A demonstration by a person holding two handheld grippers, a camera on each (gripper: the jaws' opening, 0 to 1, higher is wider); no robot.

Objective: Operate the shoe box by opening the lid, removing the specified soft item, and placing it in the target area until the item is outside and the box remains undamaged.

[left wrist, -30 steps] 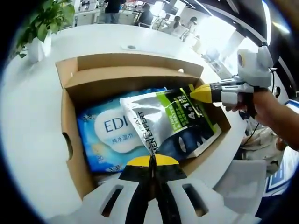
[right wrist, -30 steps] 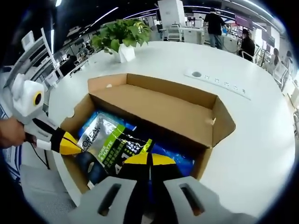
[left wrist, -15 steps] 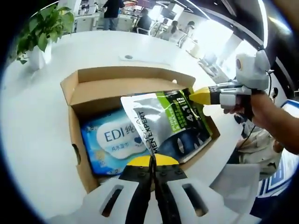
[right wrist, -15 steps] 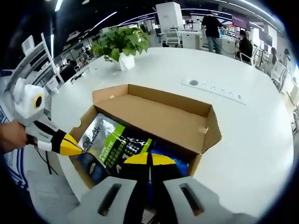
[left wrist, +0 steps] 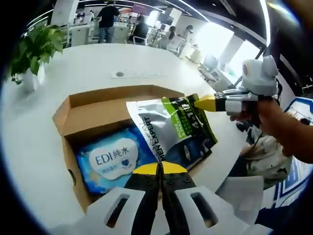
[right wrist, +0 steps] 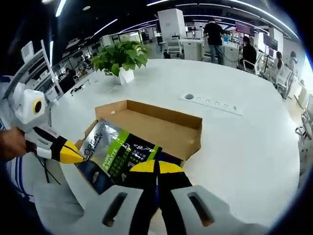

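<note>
1. Since a second ago the pouch (left wrist: 171, 129) has come up out of the shoe box (left wrist: 66, 117); it sat lower among the contents before, and now I hold it stretched above the open box between my two claws; the box looks smaller in both views than it did.
2. On the far left of the left gripper view a potted plant (left wrist: 30, 54) stands on the white table (left wrist: 29, 147); the box lies open on that table, its lid (left wrist: 105, 110) folded back.
3. Inside the box a blue pack of wipes (left wrist: 110, 159) lies flat, partly under the raised pouch.
4. My left gripper (left wrist: 160, 170) is clenched on the lower edge of the pouch, yellow tips together.
5. Further right in that view, my right gripper (left wrist: 203, 103) pinches the pouch's upper corner, with my hand (left wrist: 274, 120) behind it.
6. In the right gripper view the left gripper (right wrist: 73, 155) comes in from the left, clamped on a corner of the pouch (right wrist: 117, 152); the right gripper (right wrist: 156, 167) grips the pouch's near edge; the box (right wrist: 161, 127) sits beneath on the table (right wrist: 244, 147), the plant (right wrist: 120, 56) well beyond it.
</note>
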